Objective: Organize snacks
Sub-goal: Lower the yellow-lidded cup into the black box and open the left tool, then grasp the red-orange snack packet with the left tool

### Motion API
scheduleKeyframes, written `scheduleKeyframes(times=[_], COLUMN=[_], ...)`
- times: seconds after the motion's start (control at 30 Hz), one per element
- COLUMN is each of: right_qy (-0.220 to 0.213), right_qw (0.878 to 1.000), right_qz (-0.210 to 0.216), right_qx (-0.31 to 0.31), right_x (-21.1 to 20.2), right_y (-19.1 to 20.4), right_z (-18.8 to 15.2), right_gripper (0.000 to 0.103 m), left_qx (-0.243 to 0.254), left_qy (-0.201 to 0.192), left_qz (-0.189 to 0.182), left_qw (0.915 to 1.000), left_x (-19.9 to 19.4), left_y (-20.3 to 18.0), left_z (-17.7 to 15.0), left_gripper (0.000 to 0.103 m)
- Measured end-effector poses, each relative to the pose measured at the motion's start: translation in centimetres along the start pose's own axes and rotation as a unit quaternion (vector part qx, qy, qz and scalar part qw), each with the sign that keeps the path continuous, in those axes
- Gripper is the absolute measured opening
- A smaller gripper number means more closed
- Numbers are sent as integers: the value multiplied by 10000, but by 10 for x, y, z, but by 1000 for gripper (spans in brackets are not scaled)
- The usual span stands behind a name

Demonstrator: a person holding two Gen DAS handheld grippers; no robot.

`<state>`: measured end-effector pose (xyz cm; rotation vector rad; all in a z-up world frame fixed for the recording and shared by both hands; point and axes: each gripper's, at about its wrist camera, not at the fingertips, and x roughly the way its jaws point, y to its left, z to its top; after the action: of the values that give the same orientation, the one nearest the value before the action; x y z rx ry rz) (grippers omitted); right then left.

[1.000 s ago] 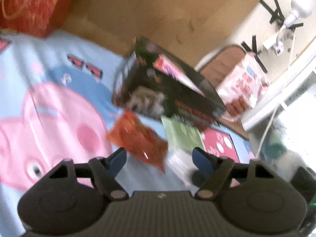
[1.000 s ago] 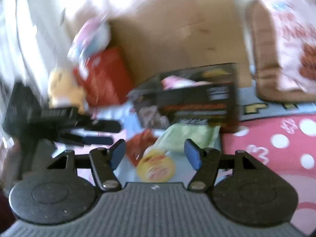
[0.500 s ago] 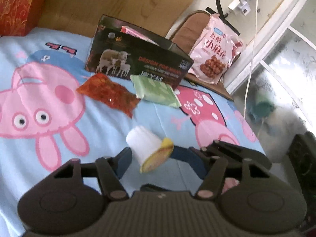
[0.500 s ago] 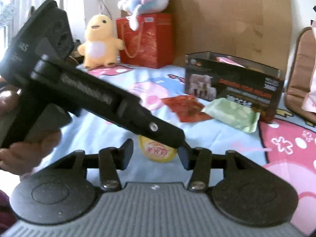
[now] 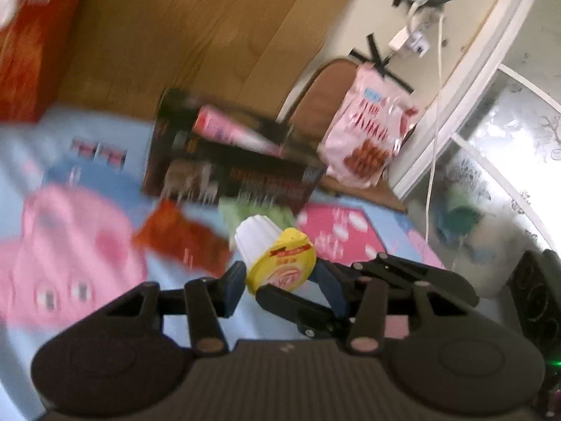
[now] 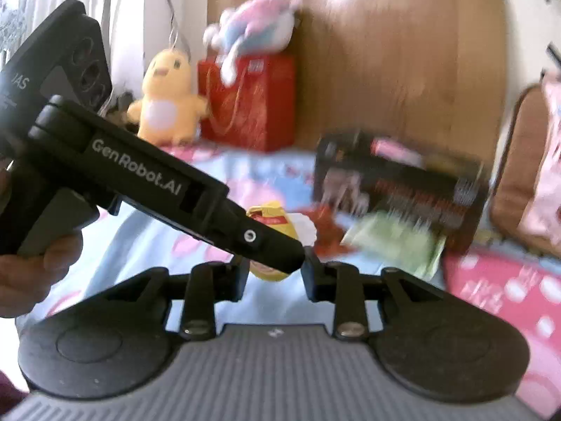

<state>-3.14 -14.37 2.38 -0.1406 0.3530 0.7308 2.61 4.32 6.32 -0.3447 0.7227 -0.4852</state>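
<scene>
Where the two grippers meet, low in the middle of both views, we find the cup [image 5: 271, 254]: a white fluted cup with a yellow foil lid, tipped on its side. In the left wrist view we see the left gripper [image 5: 277, 286] with its jaws just closed in and its blue pads pressing the lid end from either side. Across the lower right of that frame the right gripper [image 5: 354, 291] reaches in, one finger ending just under the lid.

In the right wrist view we see the right gripper's jaws, also just closed in, with the cup [image 6: 277, 222] and the left gripper's finger between them; whether its pads press on the cup we cannot tell. A hand [image 6: 33, 273] at the left edge holds the left gripper's handle.

Behind the cup, on the cartoon-print sheet [image 5: 84, 245], lie a red packet [image 5: 182, 242] and a green packet [image 5: 245, 212]. Farther up stands the open black box [image 5: 231, 165], a pink packet [image 5: 228, 131] inside. A pink bag [image 5: 364, 140] leans at upper right.
</scene>
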Motion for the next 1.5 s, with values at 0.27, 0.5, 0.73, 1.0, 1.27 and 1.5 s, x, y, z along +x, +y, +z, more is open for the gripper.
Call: scheduleKeyframes(times=[0.27, 0.5, 0.73, 1.0, 1.27, 1.5], right_qy=[-362, 407, 441, -390, 773, 921], right_qw=[9983, 9865, 9750, 9903, 9840, 9867], right_qz=[-314, 291, -665, -422, 384, 183], right_qx=[338, 1558, 2075, 1266, 1559, 1329], right_x=[47, 110, 119, 38, 39, 61], right_y=[-52, -113, -140, -81, -33, -19], right_z=[52, 79, 83, 57, -5, 0], right_gripper=[35, 37, 43, 46, 45, 45], left_qx=[4, -414, -713, -575, -1124, -1443], left_qy=[-245, 120, -224, -615, 184, 335], left_qz=[63, 258, 196, -23, 270, -275], left_qw=[9997, 9987, 9970, 9964, 9931, 9886], left_x=[41, 93, 98, 25, 30, 47], left_y=[12, 47, 51, 62, 102, 90], left_z=[77, 112, 127, 85, 19, 11], left_gripper=[46, 72, 81, 81, 68, 57])
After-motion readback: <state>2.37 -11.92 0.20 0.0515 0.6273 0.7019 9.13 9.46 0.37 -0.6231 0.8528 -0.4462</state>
